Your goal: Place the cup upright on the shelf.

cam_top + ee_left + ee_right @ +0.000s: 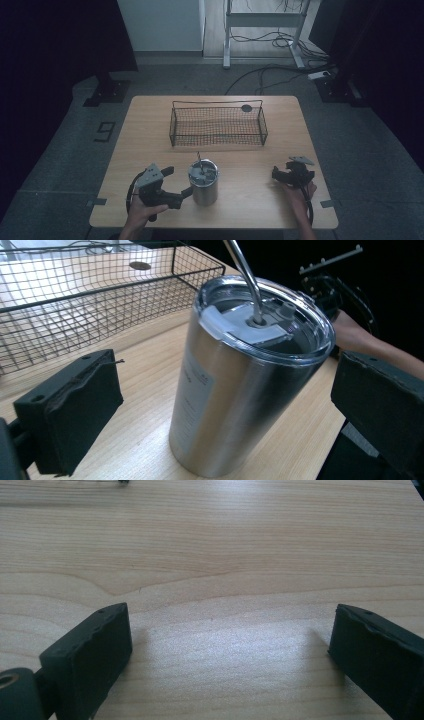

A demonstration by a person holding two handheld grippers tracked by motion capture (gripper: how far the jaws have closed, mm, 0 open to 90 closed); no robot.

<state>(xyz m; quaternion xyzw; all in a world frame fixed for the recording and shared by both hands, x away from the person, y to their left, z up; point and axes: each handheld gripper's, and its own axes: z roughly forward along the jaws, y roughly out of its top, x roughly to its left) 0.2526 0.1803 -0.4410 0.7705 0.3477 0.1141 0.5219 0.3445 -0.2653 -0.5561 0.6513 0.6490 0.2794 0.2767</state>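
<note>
So the steel tumbler (235,385) stands upright right between the left gripper (227,410)'s spread jaws, not touched by either. Wire basket (75,300) sits beyond it. Right gripper (230,655) is spread wide too, just over bare tabletop (210,545).

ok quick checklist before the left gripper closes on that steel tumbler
1. Left gripper open wide enough: ok, its jaws stand apart on either side of the tumbler.
2. Jaws clear of the tumbler's wall: ok, a gap shows on both sides.
3. Tumbler upright on the table: ok.
4. Lid seated, with the metal straw through it: ok, as far as the left gripper view shows.
5. Right gripper out of the way: ok, open over bare wood, off to the tumbler's right in the high view.
6. Wire basket clear of the path: ok, it sits behind the tumbler.
</note>
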